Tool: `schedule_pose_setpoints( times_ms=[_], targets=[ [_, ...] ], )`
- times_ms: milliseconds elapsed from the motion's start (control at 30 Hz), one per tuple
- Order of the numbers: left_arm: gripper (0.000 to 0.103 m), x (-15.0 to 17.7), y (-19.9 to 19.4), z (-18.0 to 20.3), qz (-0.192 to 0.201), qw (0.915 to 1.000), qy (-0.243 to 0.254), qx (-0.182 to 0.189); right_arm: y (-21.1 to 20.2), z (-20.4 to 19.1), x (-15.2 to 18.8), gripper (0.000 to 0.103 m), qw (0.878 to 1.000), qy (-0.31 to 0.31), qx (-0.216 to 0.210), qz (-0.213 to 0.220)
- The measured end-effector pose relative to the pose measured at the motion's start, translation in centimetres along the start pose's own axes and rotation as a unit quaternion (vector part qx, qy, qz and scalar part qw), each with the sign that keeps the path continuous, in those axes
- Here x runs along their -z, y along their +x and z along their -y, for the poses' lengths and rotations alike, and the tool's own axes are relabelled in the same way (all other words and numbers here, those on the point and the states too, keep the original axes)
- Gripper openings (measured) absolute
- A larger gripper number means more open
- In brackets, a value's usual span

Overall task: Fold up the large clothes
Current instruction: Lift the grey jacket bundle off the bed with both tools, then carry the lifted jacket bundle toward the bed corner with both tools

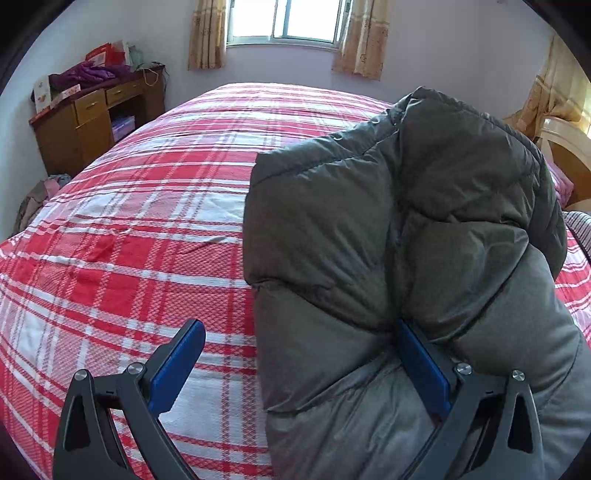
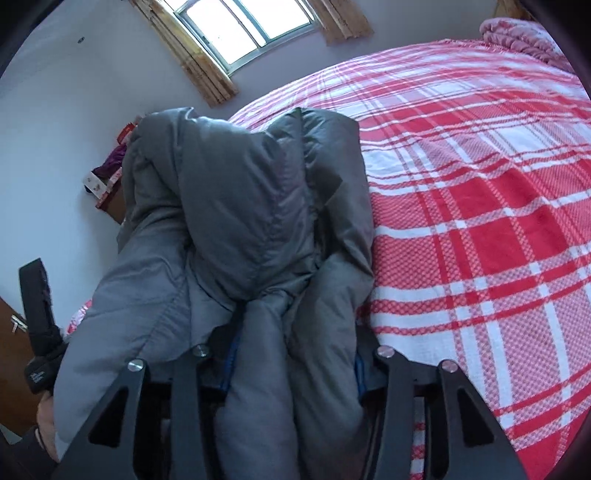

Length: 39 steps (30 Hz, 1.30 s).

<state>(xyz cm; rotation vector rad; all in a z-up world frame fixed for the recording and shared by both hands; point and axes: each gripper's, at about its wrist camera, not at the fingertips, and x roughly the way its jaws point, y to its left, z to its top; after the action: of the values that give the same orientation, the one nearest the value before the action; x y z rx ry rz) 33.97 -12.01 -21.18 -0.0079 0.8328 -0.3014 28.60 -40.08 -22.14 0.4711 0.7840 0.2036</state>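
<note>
Right hand-held gripper clamps grey jacket; left hand-held gripper wide open.

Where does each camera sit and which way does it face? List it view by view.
Left wrist: on the left gripper, aimed down across the plaid bed toward the window; both fingers show, open.
Right wrist: on the right gripper, same direction; fingers buried in the grey jacket, a hand at the left edge.
Shared: jacket, bed, window.

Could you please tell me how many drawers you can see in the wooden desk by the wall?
2: both sit side by side along the top of the desk, the left drawer and the right drawer. Others may be hidden.
</note>
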Motion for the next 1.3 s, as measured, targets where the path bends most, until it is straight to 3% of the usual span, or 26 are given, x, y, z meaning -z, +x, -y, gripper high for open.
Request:
schedule_pose_setpoints(
  times_ms=[67, 100, 133, 200, 300, 333, 467, 767, 1000, 1300],
  targets=[
    [0.099, -0.1, 0.2, 0.2, -0.006, 0.9998, 0.002, 0.018, 0.2, 0.3, 0.0, 0.045, 1.0, 0.006, -0.011, -0.008],
    [0.087, -0.1, 0.2, 0.4, -0.007, 0.9994, 0.005, 0.033, 0.4, 0.4, -0.2, 0.04, 1.0, 0.011, -0.02, -0.011],
    [0.065, -0.1, 0.1, 0.8, -0.008, 0.9981, 0.011, 0.06, 0.4, 0.6, -0.2, 0.036, 0.999, 0.016, -0.03, -0.013],
    [0.052, 0.0, -0.8, 2.3, 0.002, 0.9971, 0.048, 0.059, 0.2, 0.3, 0.0, 0.024, 0.999, 0.01, -0.042, -0.008],
    [0.024, 0.1, -2.3, 3.8, 0.012, 0.9952, 0.091, 0.035, -0.5, -0.7, 0.3, 0.02, 0.999, 0.0, -0.048, 0.004],
    [0.02, -0.1, -3.1, 3.7, 0.014, 0.995, 0.092, 0.037, -0.9, -0.9, 0.4, 0.019, 0.999, 0.002, -0.052, 0.011],
    [0.015, -0.1, -7.3, 2.9, 0.042, 0.9939, 0.089, 0.05, -3.2, -1.6, 1.3, 0.017, 0.996, 0.008, -0.077, 0.04],
    [0.012, -0.2, -16.2, 0.3, 0.09, 0.9912, 0.092, 0.032, -8.1, -7.2, 2.1, 0.017, 0.989, -0.026, -0.123, 0.081],
    [0.012, -0.7, -19.8, -4.6, 0.094, 0.9935, 0.058, 0.028, -8.6, -11.7, 1.8, 0.017, 0.983, -0.051, -0.153, 0.085],
    [0.012, 0.0, -23.4, -9.3, 0.109, 0.9927, 0.051, 0.008, -8.1, -16.7, 1.4, 0.017, 0.977, -0.081, -0.18, 0.078]
  ],
)
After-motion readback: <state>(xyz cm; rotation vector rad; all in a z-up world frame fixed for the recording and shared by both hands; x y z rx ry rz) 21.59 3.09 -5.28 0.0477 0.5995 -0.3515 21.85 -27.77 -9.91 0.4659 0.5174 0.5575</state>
